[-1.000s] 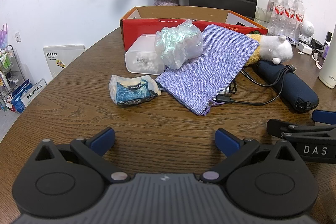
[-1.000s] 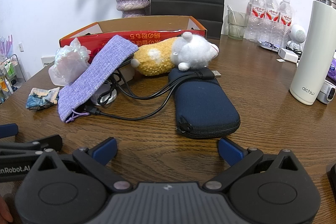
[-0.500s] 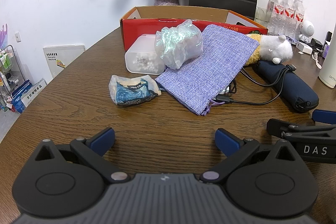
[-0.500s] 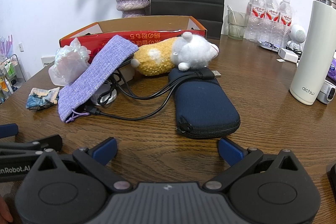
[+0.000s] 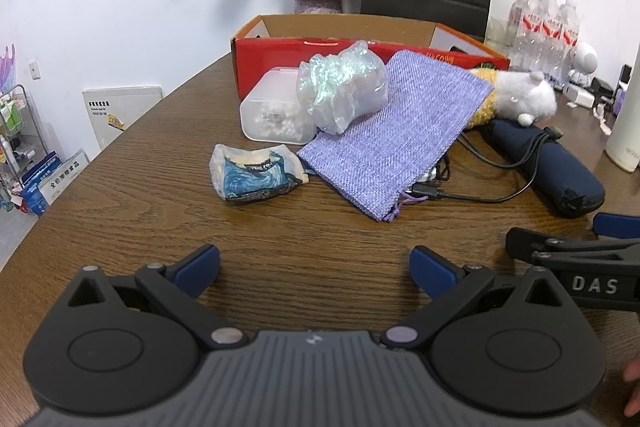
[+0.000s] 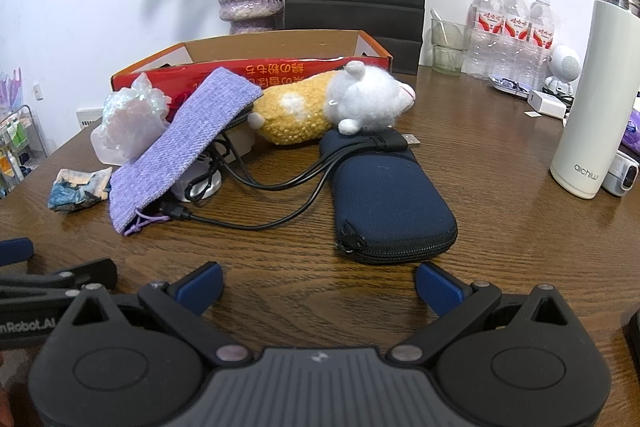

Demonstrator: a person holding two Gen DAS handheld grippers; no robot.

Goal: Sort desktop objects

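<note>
Both my tools sit low over the near edge of the table (image 6: 500, 187), empty: left tool (image 5: 314, 267) spread wide, right tool (image 6: 318, 285) spread wide too. Right tool's side reads "DAS"; left tool's reads "nRobot.AI". White flask (image 6: 592, 95) at the right edge reads "aichiw". Navy zip pouch (image 6: 384, 199) lies mid-table, long axis running from near edge to far, zipper end toward me. Purple cloth bag (image 5: 394, 135) leans toward the red carton (image 5: 280, 61) at the far edge, drawstring end nearest me.
</note>
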